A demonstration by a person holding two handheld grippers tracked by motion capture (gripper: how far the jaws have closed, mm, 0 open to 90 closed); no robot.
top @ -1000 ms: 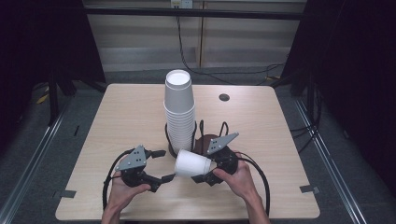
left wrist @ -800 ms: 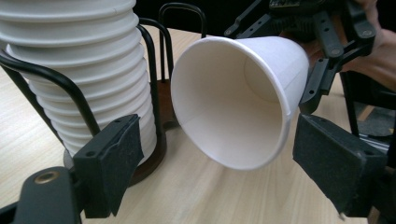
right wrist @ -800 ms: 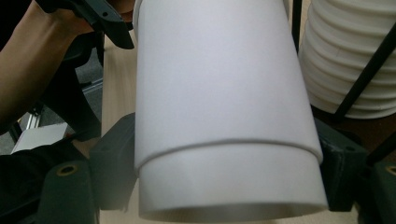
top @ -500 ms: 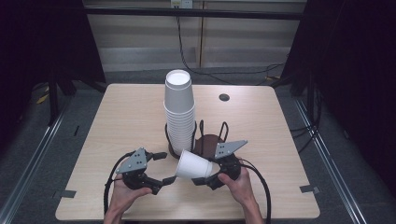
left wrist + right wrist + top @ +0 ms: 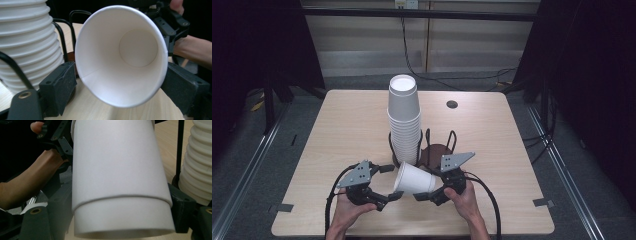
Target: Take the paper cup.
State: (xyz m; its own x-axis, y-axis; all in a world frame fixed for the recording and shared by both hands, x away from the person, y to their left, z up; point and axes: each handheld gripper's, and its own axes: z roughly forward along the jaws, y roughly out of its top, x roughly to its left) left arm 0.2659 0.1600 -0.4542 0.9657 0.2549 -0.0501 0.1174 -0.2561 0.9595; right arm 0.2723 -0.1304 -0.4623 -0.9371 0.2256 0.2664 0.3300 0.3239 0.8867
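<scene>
Right gripper point(image 5: 430, 192), held near the front edge of the table point(image 5: 337, 130), clasps a white paper cup point(image 5: 414, 178) that lies on its side with its base toward this gripper and its mouth toward the left gripper point(image 5: 388, 182). In the right gripper view we see the cup's wall point(image 5: 117, 170) between the two black jaws, with a second rim line low on the wall, so we read two nested cups rather than one; the pads sit against the lower cup on both sides.

Left gripper: its jaws have just been opening. In the left gripper view we see the cup's mouth point(image 5: 120, 55) between them, one pad at each side of the rim; the left pad stands just clear of the rim, and we cannot tell whether the right pad touches it. We take this gripper as released.

We find no brand, label or writing on the cup, the stack or the grippers.

Just behind the held cup stands a tall stack of cups point(image 5: 404, 120), upright and mouth down, its ribbed column of rims rising from a holder point(image 5: 434, 150) of black wire loops on a round brown base. The held cup's mouth lies near the foot of that stack, apart from it.

Cup walls are smooth, matte and tapered, with a rolled rim. Gripper jaws are black, blocky and faced with dark, slightly rough pads; each gripper bears a grey three-cornered plate. The table is pale wood-grain with rounded corners and a small dark round hole point(image 5: 452, 104) near its far edge.
</scene>
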